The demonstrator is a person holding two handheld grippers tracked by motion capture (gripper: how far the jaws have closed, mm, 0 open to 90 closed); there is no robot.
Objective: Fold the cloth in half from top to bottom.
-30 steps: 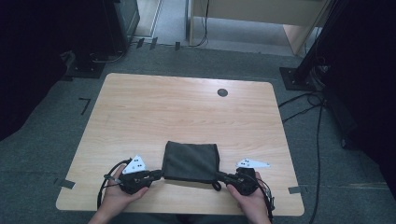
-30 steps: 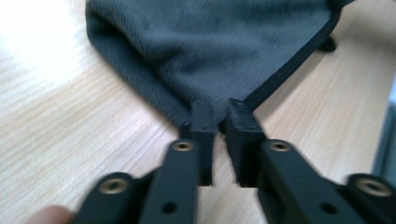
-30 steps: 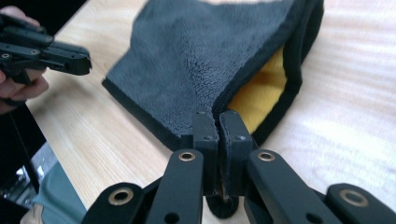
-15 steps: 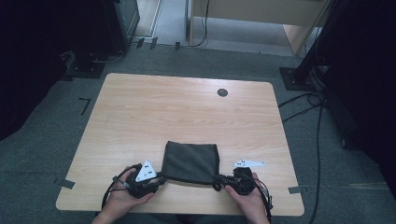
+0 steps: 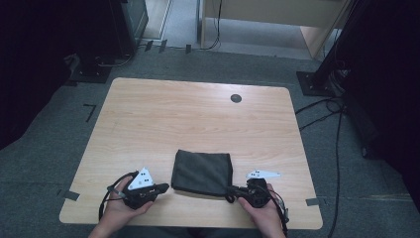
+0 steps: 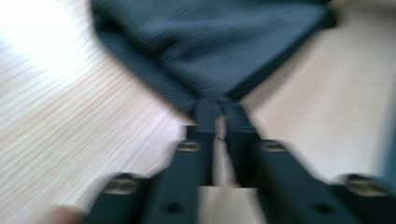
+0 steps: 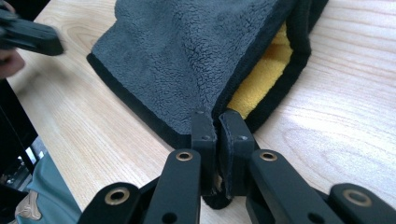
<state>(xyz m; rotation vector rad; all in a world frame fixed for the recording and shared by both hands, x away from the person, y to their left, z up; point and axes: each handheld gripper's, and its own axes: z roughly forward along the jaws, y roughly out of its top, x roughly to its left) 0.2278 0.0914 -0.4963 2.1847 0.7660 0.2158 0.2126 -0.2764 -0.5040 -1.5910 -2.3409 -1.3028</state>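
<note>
Both hands come in from the near edge, low over the tabletop, each wrapped around a tool; the left tool lies nearly level, pointing across toward the other hand, grey plate tilted up on its back, jaws drawn near together with a slim gap showing in the left gripper view; the right tool points back the opposite way, its jaws pinched together on the corner of the cloth; the left hand and right hand sit well apart.
</note>
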